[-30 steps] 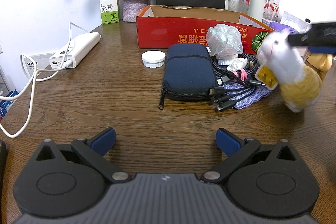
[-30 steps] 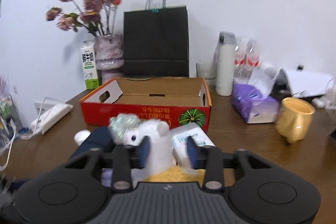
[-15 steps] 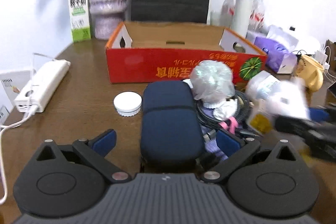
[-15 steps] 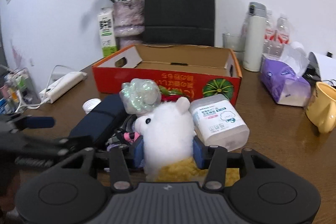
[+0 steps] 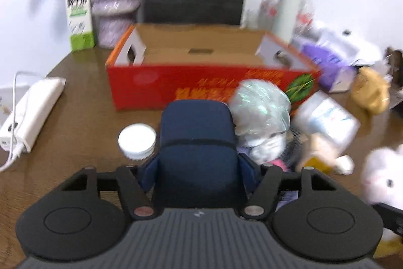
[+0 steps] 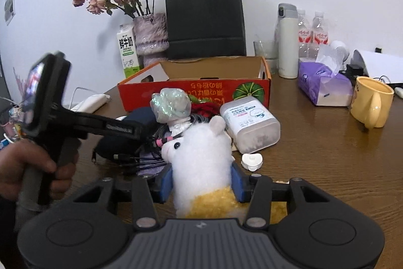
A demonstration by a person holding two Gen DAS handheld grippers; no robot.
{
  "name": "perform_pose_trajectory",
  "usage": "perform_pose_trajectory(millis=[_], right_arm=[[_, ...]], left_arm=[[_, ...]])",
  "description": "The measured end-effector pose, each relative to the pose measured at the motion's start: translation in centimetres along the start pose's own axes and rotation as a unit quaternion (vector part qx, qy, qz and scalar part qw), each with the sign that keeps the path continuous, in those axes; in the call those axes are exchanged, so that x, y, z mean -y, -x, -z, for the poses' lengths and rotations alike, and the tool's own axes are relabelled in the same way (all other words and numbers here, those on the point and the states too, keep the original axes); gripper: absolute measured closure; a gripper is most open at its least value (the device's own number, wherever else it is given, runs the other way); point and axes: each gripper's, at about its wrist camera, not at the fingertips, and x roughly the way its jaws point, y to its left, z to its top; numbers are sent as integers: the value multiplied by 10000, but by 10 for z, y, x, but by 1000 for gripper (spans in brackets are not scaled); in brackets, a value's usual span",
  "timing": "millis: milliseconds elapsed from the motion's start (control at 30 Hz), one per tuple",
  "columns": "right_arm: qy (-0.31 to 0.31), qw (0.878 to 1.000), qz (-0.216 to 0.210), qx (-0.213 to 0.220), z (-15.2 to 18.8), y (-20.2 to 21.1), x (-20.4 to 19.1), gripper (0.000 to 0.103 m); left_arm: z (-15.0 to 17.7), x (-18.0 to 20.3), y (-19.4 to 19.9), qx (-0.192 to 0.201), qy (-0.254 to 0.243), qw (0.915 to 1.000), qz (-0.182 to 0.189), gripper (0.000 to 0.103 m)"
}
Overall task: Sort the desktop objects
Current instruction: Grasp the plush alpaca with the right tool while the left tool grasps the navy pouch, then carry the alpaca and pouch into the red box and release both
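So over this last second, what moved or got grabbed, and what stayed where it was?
The left gripper advanced from open over bare table to the navy pouch, and its fingers now close on the pouch's sides. The right gripper kept its grip on the white plush toy, which shifted from beside the cable pile toward the near edge. The red cardboard box, wipes tub and yellow mug stayed put.

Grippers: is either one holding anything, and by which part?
Right gripper grips the plush alpaca around its body. Left gripper clamps the navy pouch by its near end.
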Motion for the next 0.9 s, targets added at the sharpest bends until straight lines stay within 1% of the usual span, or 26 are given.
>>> perform_pose_trajectory(millis=[67, 133, 167, 233, 300, 367, 400, 433, 467, 500, 533, 567, 633, 667, 700, 733, 767, 800, 833, 867, 900], right_arm=[[-61, 9999, -104, 56, -4, 10, 0, 58], [-50, 9998, -177, 85, -8, 22, -1, 58], [-28, 9998, -178, 57, -8, 27, -3, 58], [-33, 9997, -168, -182, -8, 34, -6, 58], [-56, 9989, -147, -438, -6, 39, -11, 58], [61, 9988, -42, -474, -2, 44, -21, 58], [125, 9988, -59, -464, 0, 45, -25, 58], [173, 9990, -80, -412, 2, 43, -29, 56], [236, 9990, -51, -371, 5, 41, -32, 55], [366, 9988, 67, -326, 7, 39, -36, 54], [509, 9981, 199, -283, 10, 39, -40, 52], [662, 9970, 302, -271, 12, 39, -43, 50], [842, 9954, 359, -266, 16, 45, -45, 47], [869, 9953, 352, -230, 18, 51, -44, 44], [883, 9953, 340, -191, 20, 57, -42, 33], [873, 9956, 328, -124, 23, 64, -39, 24], [844, 9959, 308, -37, 25, 69, -35, 21], [776, 9966, 252, 71, 27, 74, -30, 21], [662, 9974, 225, 142, 26, 75, -25, 25], [494, 9983, 237, 222, 25, 76, -21, 30], [307, 9989, 202, 297, 22, 76, -17, 47]], left_arm=[[-1, 1, 29, 159, 48, 9998, 70, 36], [6, 3, 59, 315, 21, 9995, 56, 36], [12, 5, 72, 332, -34, 9994, 15, 36], [32, 9, 91, 251, -50, 9996, -108, 36], [56, 11, 99, 87, 71, 9999, -106, 36], [76, 10, 100, -80, 266, 9996, -100, 36], [84, 8, 100, -91, 302, 9994, -113, 36], [91, 7, 100, -66, 338, 9993, -164, 36], [98, 8, 100, -75, 315, 9990, -298, 35], [102, 9, 98, -127, 211, 9987, -444, 35], [105, 11, 96, -164, 87, 9982, -564, 33], [109, 12, 98, -82, -5, 9981, -616, 31], [112, 16, 101, 67, -162, 9972, -731, 20], [112, 18, 103, 154, -269, 9965, -780, 10], [113, 20, 105, 239, -368, 9958, -807, 1], [112, 22, 107, 329, -462, 9954, -776, 0], [112, 23, 108, 419, -524, 9953, -699, 0], [112, 23, 108, 452, -527, 9955, -647, 0], [110, 21, 105, 417, -469, 9961, -616, 0], [108, 20, 103, 372, -400, 9967, -597, 0], [106, 19, 102, 347, -316, 9973, -570, 0]])
